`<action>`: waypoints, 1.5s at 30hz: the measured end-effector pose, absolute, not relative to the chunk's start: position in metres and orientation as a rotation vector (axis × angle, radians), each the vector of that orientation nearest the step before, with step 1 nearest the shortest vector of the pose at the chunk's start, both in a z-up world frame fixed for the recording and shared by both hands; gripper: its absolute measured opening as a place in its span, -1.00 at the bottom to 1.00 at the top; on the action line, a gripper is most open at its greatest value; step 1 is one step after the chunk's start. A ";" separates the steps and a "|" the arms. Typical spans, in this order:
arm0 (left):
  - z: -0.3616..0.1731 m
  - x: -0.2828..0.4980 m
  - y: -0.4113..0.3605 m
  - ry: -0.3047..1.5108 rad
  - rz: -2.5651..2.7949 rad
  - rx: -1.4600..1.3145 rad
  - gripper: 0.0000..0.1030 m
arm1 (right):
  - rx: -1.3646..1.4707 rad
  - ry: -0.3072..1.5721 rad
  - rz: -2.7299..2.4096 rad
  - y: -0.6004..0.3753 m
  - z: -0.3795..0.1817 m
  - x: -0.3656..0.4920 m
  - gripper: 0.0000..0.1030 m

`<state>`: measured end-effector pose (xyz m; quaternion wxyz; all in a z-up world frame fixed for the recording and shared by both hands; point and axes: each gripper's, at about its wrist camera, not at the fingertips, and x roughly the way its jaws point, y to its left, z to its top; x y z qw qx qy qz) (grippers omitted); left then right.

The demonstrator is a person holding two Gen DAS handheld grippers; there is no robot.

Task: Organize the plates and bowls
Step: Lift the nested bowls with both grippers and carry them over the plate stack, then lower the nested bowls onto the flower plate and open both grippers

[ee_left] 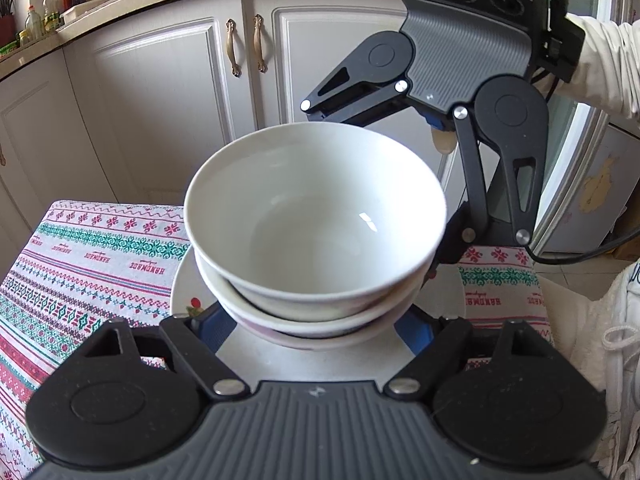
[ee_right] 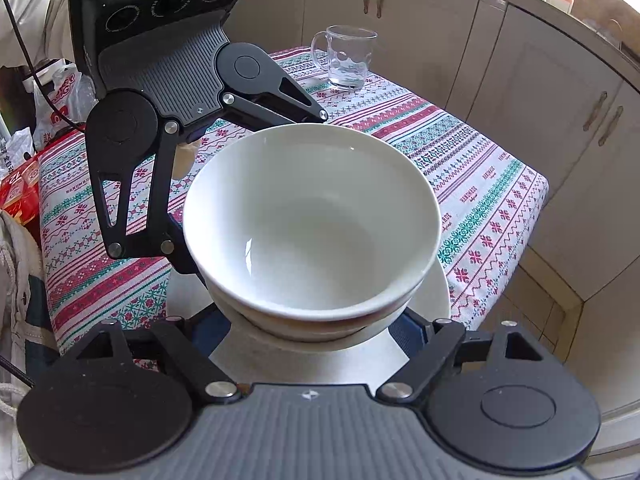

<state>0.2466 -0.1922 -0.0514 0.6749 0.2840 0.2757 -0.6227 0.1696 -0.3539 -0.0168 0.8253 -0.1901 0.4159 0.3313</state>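
On the tabletop (ee_right: 472,184), covered by a striped red, green and white woven cloth, a stack of glossy white ceramic bowls (ee_left: 316,216) sits upright, mouths facing up, on a wide white plate (ee_right: 434,300) with a small red fruit print (ee_left: 195,305) at its rim. Both tools flank this stack from opposite sides. From its own camera, the left tool (ee_left: 316,332) has its blue-padded fingers spread wide on either side of the lowest bowl's base, apparently not closed on it; whether the pads touch the bowl I cannot tell. The right tool (ee_right: 316,332) stands the same way on the far side, spread about the stack's foot, contact likewise unclear. The stack lies dead ahead of each tool, about equally close to both, so neither hand is clearly better placed. Being round, the bowls have no long axis across the cloth; their only axis runs vertically, with the top bowl tipped slightly. A clear glass mug (ee_right: 346,58) stands well apart near the far edge.
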 end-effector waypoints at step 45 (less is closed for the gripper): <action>-0.031 0.187 -0.147 0.504 -1.017 0.449 0.96 | -0.268 0.830 0.336 -0.349 -0.002 0.121 1.00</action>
